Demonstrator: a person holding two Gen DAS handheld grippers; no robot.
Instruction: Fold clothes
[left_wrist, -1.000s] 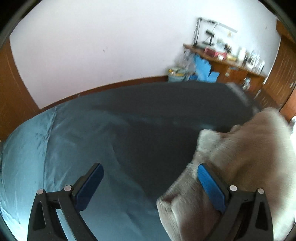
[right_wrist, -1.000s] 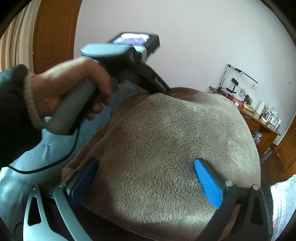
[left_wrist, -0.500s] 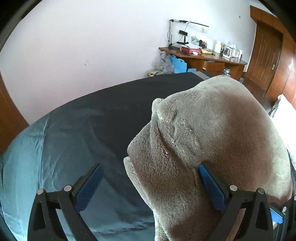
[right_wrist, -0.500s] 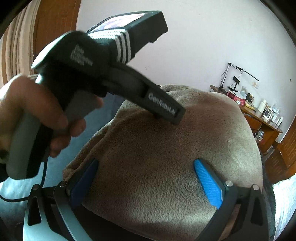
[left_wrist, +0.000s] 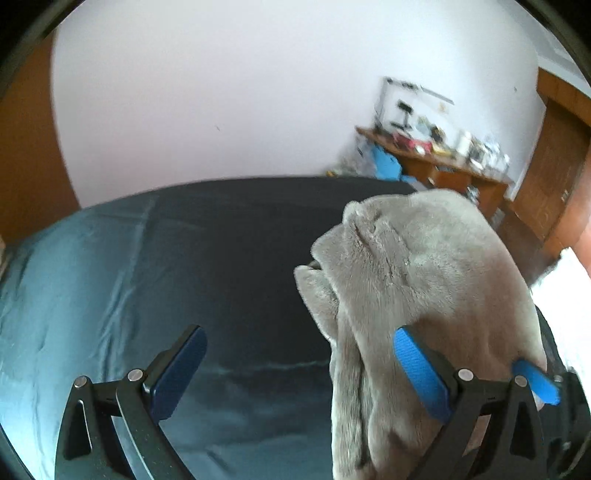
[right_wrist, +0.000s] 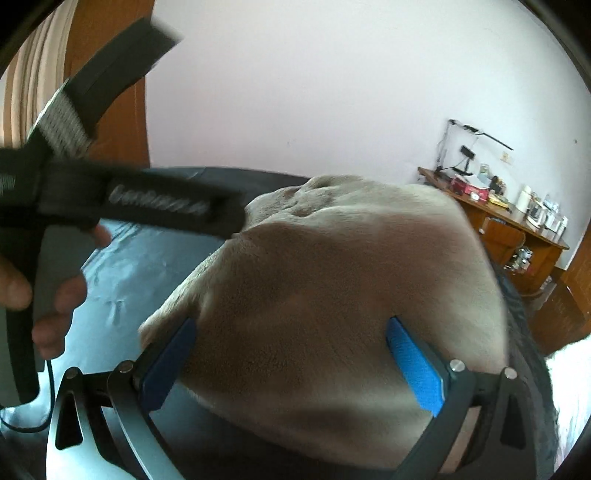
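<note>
A beige fleece garment (left_wrist: 413, 280) lies in a folded heap on the bed's blue sheet (left_wrist: 110, 280). My left gripper (left_wrist: 299, 373) is open; its right finger (left_wrist: 421, 373) rests against the garment's left side, the left finger over bare sheet. My right gripper (right_wrist: 291, 365) is open, jaws wide apart, with the garment (right_wrist: 332, 288) filling the gap between them. The left gripper's black body (right_wrist: 122, 199), held by a hand, crosses the right wrist view at upper left. A blue pad of the right gripper (left_wrist: 535, 380) shows at the far right of the left wrist view.
A dark cloth (left_wrist: 258, 229) covers the far part of the bed. A wooden desk (left_wrist: 436, 166) with clutter stands by the far wall, a wooden door (left_wrist: 554, 177) at right. White bedding (right_wrist: 569, 376) lies at the right edge.
The left gripper has swung in beside the garment and in front of the right camera, then pulled back slightly leftward. The right gripper has stayed open over the garment.
</note>
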